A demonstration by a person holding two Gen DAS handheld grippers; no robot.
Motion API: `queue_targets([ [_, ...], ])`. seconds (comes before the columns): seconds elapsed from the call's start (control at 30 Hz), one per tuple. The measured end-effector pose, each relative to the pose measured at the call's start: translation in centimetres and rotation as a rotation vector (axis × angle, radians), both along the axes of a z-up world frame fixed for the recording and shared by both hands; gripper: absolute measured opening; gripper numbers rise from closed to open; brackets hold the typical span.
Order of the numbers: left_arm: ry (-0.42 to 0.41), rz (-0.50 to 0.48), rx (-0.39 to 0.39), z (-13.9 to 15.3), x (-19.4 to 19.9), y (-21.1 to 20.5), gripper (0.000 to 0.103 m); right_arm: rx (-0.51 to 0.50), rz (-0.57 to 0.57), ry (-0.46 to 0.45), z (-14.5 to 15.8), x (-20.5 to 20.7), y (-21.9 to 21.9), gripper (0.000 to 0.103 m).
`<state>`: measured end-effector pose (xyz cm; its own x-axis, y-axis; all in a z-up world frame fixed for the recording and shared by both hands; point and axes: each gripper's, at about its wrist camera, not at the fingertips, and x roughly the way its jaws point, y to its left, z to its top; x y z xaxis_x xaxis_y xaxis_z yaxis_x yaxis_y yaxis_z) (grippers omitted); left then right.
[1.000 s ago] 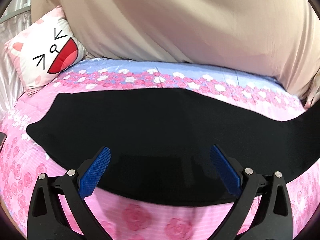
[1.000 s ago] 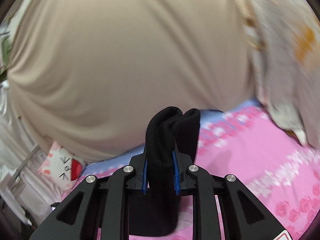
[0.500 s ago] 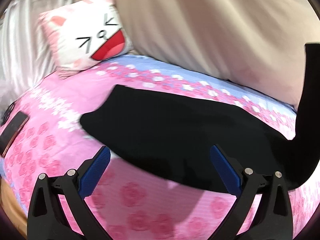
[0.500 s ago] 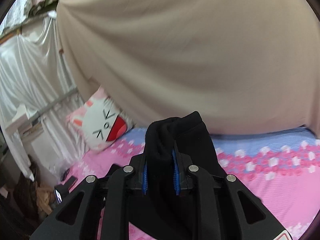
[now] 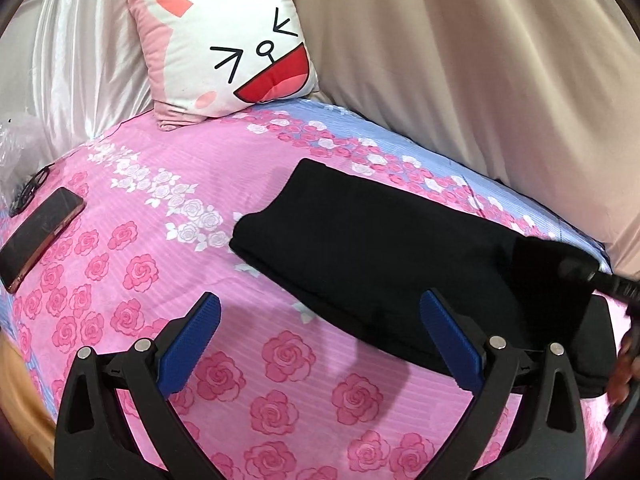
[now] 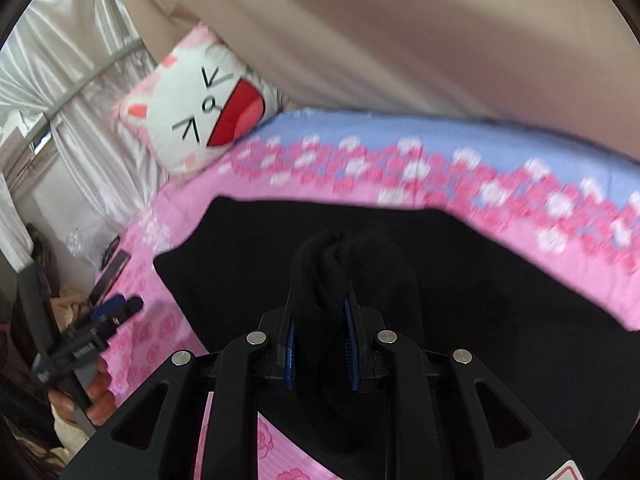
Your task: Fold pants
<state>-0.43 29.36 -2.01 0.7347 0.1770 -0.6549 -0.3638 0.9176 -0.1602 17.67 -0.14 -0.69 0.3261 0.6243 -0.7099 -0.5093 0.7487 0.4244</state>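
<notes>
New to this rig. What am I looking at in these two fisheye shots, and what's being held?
No robot arm here: a person holds a two-finger gripper in each hand, each with a camera looking forward along its jaws.

Left view: the left gripper, jaws wide open and empty, hovers over a bed with a pink rose-print sheet. Black pants lie partly folded on it. A cat-face pillow leans at the head, and a phone lies near the edge.

Right view: the right gripper is shut on a bunched piece of the pants, carrying it over the rest.
</notes>
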Motion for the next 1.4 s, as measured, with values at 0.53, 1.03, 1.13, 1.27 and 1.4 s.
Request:
queue_targets([
  [0.53,-0.007,-0.083,-0.042,0.7,1.0,-0.8,0.098,0.087,-0.003,-0.023,-0.3,-4.8,-4.7,0.054],
  [1.03,0.079,-0.238,-0.112,0.1,5.6,-10.5,0.098,0.046,-0.486,0.138,-7.4,-5.2,-22.7,0.027],
  [1.13,0.087,-0.216,-0.089,0.5,5.3,-11.1,0.098,0.027,-0.465,0.095,-6.2,-5.6,-22.9,0.015],
  [1.27,0.120,-0.161,-0.035,-0.5,5.2,-10.6,0.098,0.085,-0.516,0.106,-6.6,-6.6,-26.6,0.015],
  [1.4,0.182,-0.059,-0.015,-2.5,5.5,-8.7,0.098,0.115,-0.521,0.137,-8.8,-6.5,-27.0,0.019],
])
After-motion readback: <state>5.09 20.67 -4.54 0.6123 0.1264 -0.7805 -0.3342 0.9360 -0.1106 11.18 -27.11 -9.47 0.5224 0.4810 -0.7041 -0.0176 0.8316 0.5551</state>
